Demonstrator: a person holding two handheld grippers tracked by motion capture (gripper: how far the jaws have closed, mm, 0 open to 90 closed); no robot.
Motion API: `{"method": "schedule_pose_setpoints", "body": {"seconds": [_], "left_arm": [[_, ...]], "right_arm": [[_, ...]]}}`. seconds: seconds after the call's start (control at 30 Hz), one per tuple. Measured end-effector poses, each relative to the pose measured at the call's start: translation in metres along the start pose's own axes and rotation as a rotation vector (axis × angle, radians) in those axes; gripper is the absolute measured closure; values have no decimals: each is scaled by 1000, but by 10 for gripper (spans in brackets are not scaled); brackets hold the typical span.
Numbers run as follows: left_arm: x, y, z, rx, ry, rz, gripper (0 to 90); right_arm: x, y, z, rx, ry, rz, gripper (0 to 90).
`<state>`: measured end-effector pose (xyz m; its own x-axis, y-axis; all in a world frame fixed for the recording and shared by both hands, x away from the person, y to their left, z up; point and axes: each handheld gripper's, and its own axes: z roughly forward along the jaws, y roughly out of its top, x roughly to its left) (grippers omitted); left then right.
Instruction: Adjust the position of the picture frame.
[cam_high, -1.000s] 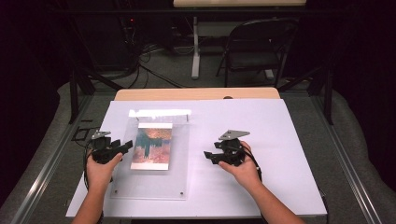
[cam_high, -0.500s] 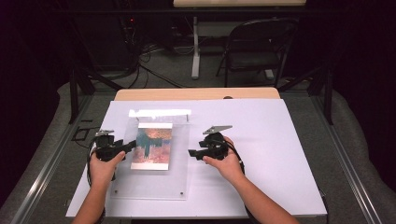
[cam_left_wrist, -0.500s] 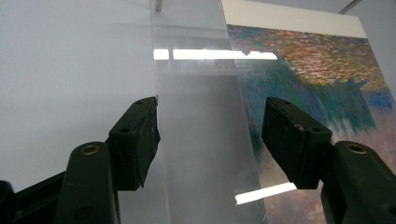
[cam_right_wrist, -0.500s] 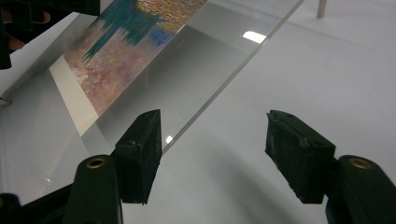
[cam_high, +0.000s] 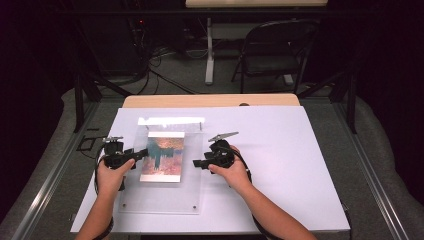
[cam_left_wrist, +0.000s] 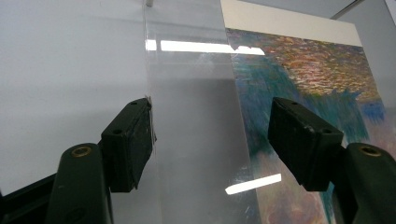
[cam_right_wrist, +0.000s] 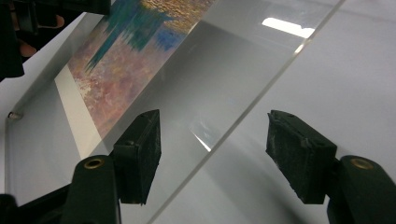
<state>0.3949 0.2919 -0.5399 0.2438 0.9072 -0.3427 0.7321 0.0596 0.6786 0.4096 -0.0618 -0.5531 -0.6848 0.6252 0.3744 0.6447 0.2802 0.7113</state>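
Observation:
A clear acrylic plate (cam_high: 160, 197) lies flat on the white table (cam_high: 280, 160) with a blue, orange and pink painted picture (cam_high: 162, 155) under it. My left gripper (cam_high: 141, 152) is at the plate's left edge. Its jaws have just been opening and stand wide in the left gripper view (cam_left_wrist: 210, 116): one pad sits at the acrylic's edge (cam_left_wrist: 191, 93), the other over the picture (cam_left_wrist: 317, 74), and neither presses. My right gripper (cam_high: 196, 163) is at the plate's right edge, open (cam_right_wrist: 214, 123), with the acrylic's edge (cam_right_wrist: 210, 74) running between its pads and the picture (cam_right_wrist: 130, 51) beyond.
Small fasteners mark the plate's near corners (cam_high: 123, 205). A wooden tabletop strip (cam_high: 210, 100) shows behind the white table. A folding chair (cam_high: 272, 47) and floor cables (cam_high: 165, 55) lie farther back. Bare white table stretches to the right of my right hand.
My right gripper has moved left across the table to the plate's right edge. The left hand has stayed at the plate's left edge.

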Motion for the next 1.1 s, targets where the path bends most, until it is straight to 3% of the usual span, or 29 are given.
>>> {"method": "schedule_pose_setpoints", "body": {"seconds": [0.13,0.2,0.33,0.53,0.77,1.1], "left_arm": [[1,1,1,-7,-5,-18,332],[2,0,0,-15,-7,-30,345],[5,1,-1,-21,-24,-66,400],[0,5,7,-24,-35,-57,416],[-18,15,24,-10,-69,-28,419],[-65,34,66,36,-137,43,418]], "right_arm": [[3,2,5,-3,32,0,398],[7,1,7,-1,18,-22,378],[6,2,6,-3,24,-3,411],[5,-2,-2,2,17,7,421],[2,-14,-21,15,9,11,428],[-5,-46,-70,15,-52,52,434]]}}
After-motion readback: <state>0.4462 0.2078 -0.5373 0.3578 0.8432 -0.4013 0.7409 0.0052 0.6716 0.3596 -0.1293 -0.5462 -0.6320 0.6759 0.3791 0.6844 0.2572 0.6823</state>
